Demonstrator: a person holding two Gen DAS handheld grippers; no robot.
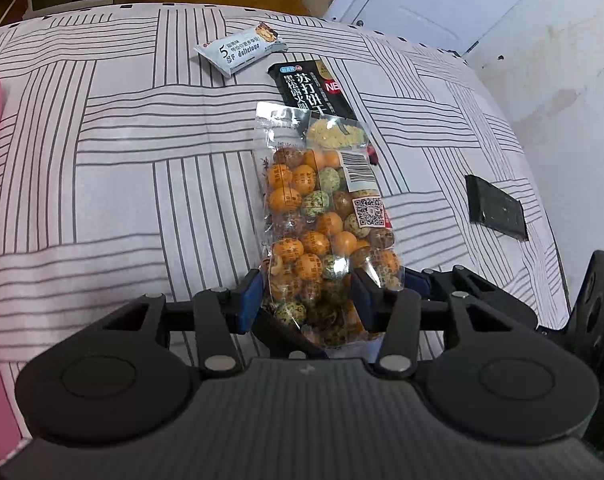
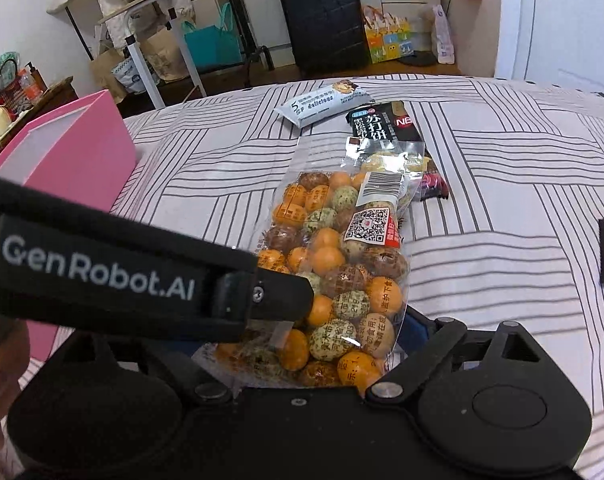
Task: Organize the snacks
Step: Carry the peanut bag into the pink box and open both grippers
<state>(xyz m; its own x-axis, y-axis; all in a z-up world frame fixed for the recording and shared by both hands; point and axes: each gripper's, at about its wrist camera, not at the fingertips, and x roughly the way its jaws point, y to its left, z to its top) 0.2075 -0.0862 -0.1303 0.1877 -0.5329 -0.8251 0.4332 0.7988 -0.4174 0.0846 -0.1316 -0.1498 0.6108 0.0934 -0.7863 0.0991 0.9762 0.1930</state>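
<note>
A clear bag of orange, green and brown wrapped candies (image 1: 322,216) lies lengthwise on the striped bed. My left gripper (image 1: 308,300) is shut on its near end, blue pads pressing both sides. The same bag (image 2: 342,272) fills the right wrist view, its near end between my right gripper's fingers (image 2: 326,344); the left gripper's black body (image 2: 142,276) crosses in front and hides the left finger, so I cannot tell the right grip. A black cracker packet (image 1: 314,88) lies partly under the bag's far end. A white snack bar (image 1: 242,50) lies beyond it.
A pink box (image 2: 66,148) stands at the bed's left side. A flat black object (image 1: 496,208) lies on the bed (image 1: 122,160) to the right. Beyond the bed are a black suitcase (image 2: 324,20), a table and bags on the floor.
</note>
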